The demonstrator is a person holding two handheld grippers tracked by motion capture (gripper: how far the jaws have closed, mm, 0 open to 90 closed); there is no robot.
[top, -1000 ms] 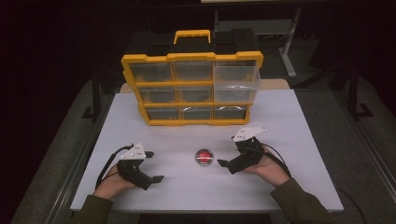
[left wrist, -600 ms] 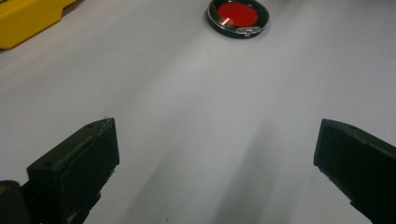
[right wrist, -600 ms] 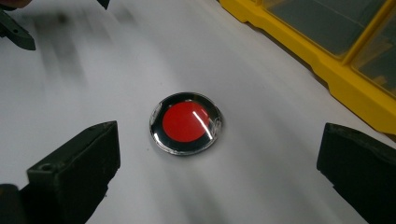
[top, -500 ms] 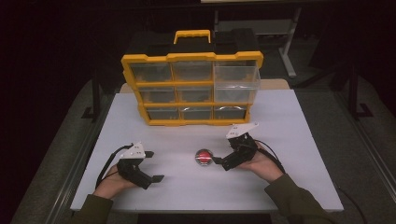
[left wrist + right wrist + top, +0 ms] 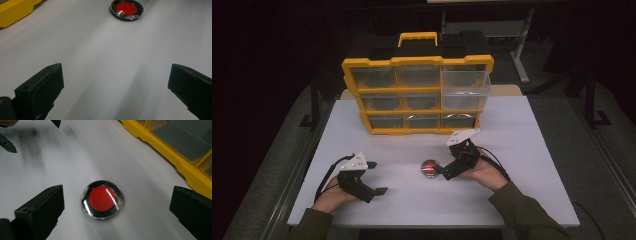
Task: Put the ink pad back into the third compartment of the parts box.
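A small round disc (image 5: 429, 168) with a red centre and a shiny clear rim lies flat on the white table (image 5: 522, 150). My right gripper (image 5: 443, 165) sits just to the disc's right and is open. In the right gripper view the disc (image 5: 102, 199) lies between the spread jaws of the right gripper (image 5: 117, 188), touching neither. My left gripper (image 5: 377, 177) rests open near the front left. The left gripper (image 5: 116, 66) has nothing between its jaws, and the disc (image 5: 127, 9) lies well ahead of it.
A yellow organizer (image 5: 417, 95) with clear drawers stands upright at the table's back. Its upper right drawer (image 5: 464, 82) is pulled out. The organizer's base (image 5: 175, 152) runs close along my right gripper's right side. Dark floor surrounds the table.
My right gripper has moved left and slightly back toward the disc, bringing its open jaws up to it. The left gripper and the disc have stayed put.
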